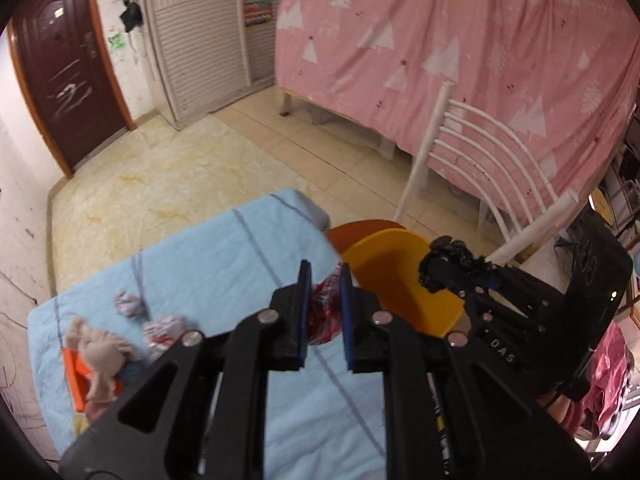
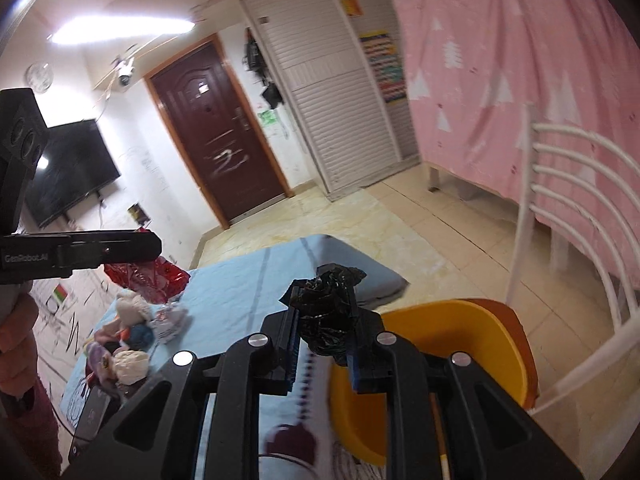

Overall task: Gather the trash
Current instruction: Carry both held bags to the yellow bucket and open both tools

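My left gripper (image 1: pixel 325 280) is shut on a red crinkled wrapper (image 1: pixel 325 312), held above the table's light blue cloth (image 1: pixel 224 248). The same wrapper (image 2: pixel 148 278) hangs from the left gripper in the right wrist view. My right gripper (image 2: pixel 324 316) is shut on a crumpled black plastic bag (image 2: pixel 326 312), held over the edge of an orange-yellow bin (image 2: pixel 452 344). In the left wrist view the black bag (image 1: pixel 450 262) sits to the right, above the bin (image 1: pixel 400 268).
Crumpled paper wads (image 1: pixel 130 304) and a rag doll (image 1: pixel 100 352) lie on the cloth at left. A white chair (image 1: pixel 480 152) stands beside the bin. A pink sheet (image 1: pixel 460 52) covers a frame behind it. A brown door (image 2: pixel 216 136) and a white louvred wardrobe (image 2: pixel 332 112) stand beyond.
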### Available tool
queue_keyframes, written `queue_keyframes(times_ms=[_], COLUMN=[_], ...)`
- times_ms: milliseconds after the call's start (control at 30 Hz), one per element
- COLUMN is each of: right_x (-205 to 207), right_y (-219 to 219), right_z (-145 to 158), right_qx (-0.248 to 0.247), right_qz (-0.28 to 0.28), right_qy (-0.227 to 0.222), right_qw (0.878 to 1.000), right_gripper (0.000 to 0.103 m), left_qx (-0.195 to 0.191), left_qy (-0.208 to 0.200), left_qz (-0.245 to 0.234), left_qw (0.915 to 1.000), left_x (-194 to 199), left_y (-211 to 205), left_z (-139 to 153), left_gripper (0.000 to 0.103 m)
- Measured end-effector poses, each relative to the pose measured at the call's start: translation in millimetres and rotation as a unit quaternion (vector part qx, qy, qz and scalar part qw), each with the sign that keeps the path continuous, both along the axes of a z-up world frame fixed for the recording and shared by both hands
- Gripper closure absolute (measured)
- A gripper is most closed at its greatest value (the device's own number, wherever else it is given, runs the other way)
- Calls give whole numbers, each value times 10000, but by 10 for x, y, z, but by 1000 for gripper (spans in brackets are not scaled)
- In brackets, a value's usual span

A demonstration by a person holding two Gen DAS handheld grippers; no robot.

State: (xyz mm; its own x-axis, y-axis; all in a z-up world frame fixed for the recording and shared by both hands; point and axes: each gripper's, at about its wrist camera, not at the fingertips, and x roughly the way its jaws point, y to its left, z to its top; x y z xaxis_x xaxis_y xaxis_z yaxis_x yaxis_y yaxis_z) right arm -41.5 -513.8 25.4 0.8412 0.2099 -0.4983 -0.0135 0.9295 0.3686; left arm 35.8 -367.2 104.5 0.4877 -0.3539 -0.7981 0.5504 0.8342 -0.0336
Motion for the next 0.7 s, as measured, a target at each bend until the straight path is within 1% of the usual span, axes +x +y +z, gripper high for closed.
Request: queue_keyframes(times_ms=[33,100,133,267,333,433,467,500,533,567,600,633,667,700], right_x=[5,54,66,85,95,114,108,103,117,135,135,130,124,125], right_y=[-79,-172,-198,-359,-437,-506,-532,-557,-551,-571,-571,-571,-560,-545], right_z=[-56,-136,-177,-370,-448,-504,-528,-551,-545,-543,-549,-549,-548,-539], right_qx=[34,-50,2,36,146,152,165,176,172,168,166,165,157,149], right_qz=[-77,-294,-304,-392,-405,-497,-525,-547,-558,-569,-583,-591,-592,-596], right_qy=[41,136,173,367,457,536,554,566,577,586,591,584,566,549], right_qw=[10000,9995,9994,9985,9980,9972,9969,9967,9966,9965,9964,9964,9965,9966], right_gripper=[90,90,90,90,90,89,88,87,85,84,78,70,65,51], left_qx=[17,63,93,166,182,293,309,326,334,325,333,344,344,346], left_qy=[44,182,252,474,555,645,701,740,767,787,789,779,785,787], left_qz=[-64,-182,-235,-384,-452,-441,-454,-452,-429,-411,-402,-380,-366,-352], left_qw=[10000,9996,9994,9980,9973,9965,9960,9957,9956,9955,9955,9956,9956,9957], left_x=[5,40,56,133,172,228,245,258,268,277,284,282,291,290], left_y=[-118,-346,-473,-786,-904,-1059,-1105,-1110,-1135,-1150,-1159,-1172,-1155,-1152], left_z=[-29,-108,-161,-322,-385,-471,-502,-520,-537,-547,-554,-560,-559,-556], left_gripper=[91,91,91,91,91,89,88,83,76,73,69,68,67,67])
